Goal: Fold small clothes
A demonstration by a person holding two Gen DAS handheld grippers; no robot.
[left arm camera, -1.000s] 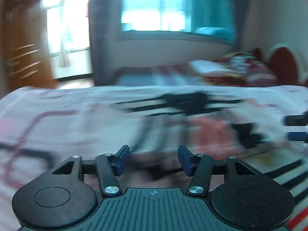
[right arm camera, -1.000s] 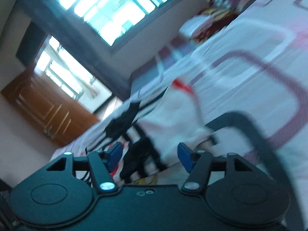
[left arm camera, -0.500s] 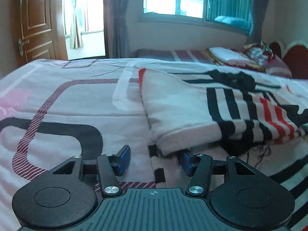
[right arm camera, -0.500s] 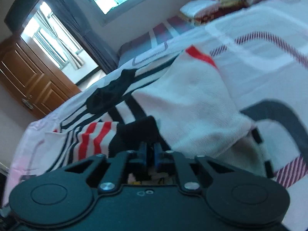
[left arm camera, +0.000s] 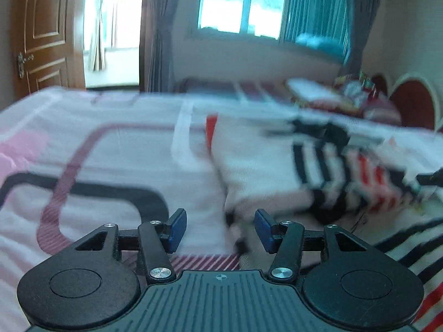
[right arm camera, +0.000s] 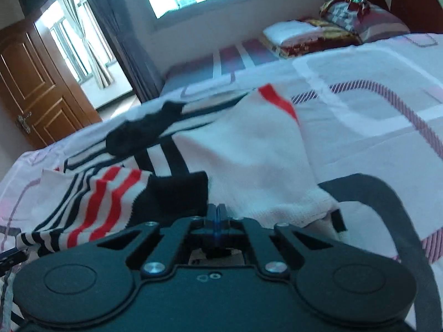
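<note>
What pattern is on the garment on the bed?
The sweater is mostly white, with black stripes, red stripes and a black cuff; the right wrist view shows it best.

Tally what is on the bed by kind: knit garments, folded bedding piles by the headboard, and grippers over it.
White knit garment with black and red stripes: 1
Folded bedding piles near the headboard (white-topped pile, red patterned pile): 2
Grippers (left gripper, right gripper): 2
Total: 5

The whole left wrist view is smeared by motion, so the striped garment (left arm camera: pixel 318 171) is seen only as streaks. In the right wrist view its near edge is hidden behind the right gripper (right arm camera: pixel 217 215); whether cloth is pinched cannot be told.
</note>
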